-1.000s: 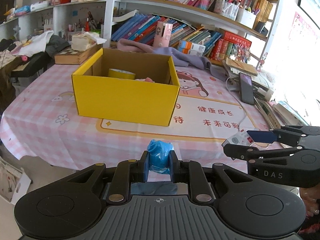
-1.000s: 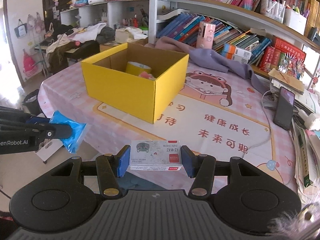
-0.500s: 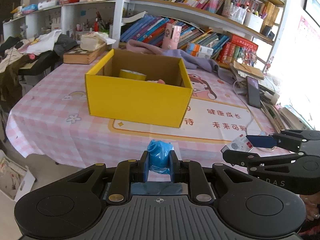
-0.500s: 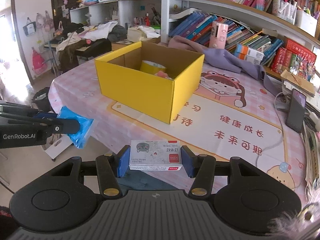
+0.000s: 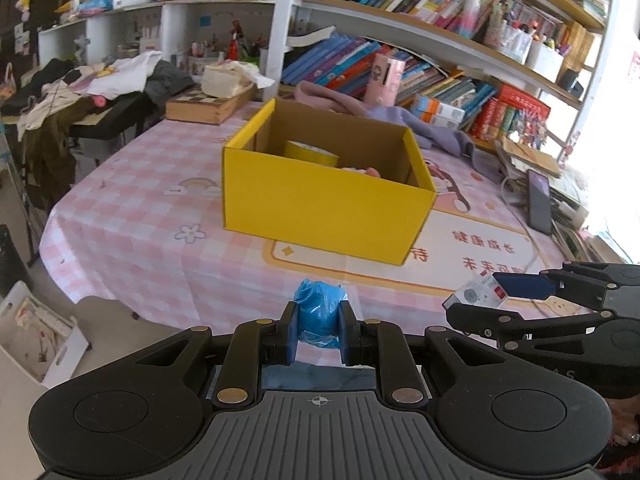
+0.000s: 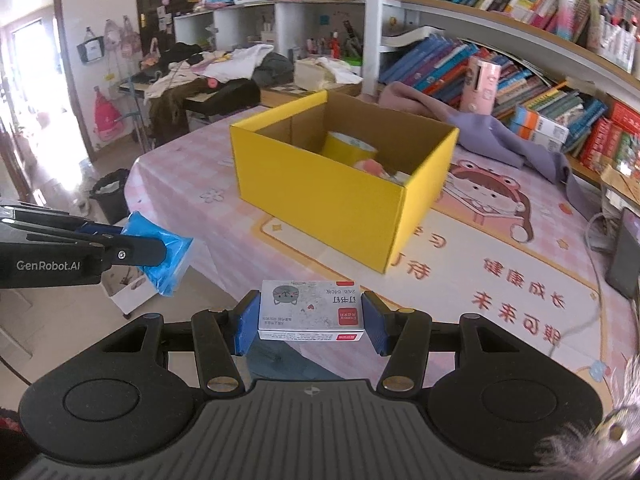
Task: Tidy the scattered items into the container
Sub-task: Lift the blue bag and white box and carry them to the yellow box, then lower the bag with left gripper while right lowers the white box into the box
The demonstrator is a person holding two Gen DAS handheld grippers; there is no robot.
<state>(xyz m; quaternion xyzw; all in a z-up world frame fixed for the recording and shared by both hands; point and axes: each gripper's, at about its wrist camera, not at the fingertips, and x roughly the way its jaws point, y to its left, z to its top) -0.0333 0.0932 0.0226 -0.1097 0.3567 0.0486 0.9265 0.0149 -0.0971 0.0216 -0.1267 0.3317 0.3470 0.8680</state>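
An open yellow cardboard box (image 5: 326, 208) stands on the pink checked table; it also shows in the right wrist view (image 6: 320, 196). Inside lie a yellow tape roll (image 6: 348, 148) and a pink item (image 6: 370, 168). My left gripper (image 5: 319, 330) is shut on a blue plastic packet (image 5: 319, 312), held over the table's near edge, well short of the box. The packet also shows in the right wrist view (image 6: 160, 252). My right gripper (image 6: 310, 322) is shut on a small white staples box (image 6: 310, 310), held above the table in front of the box's corner; it also shows in the left wrist view (image 5: 480, 294).
A purple cloth (image 6: 500, 132) lies behind the box. A black phone (image 5: 538, 200) and a cable lie at the table's right. Bookshelves (image 5: 440, 60) run along the back. A wooden box (image 5: 208, 106) sits at the far left corner. A white carton (image 5: 36, 340) stands on the floor.
Both grippers have risen and moved toward the yellow box, still holding their items. The box now shows more of its inside.
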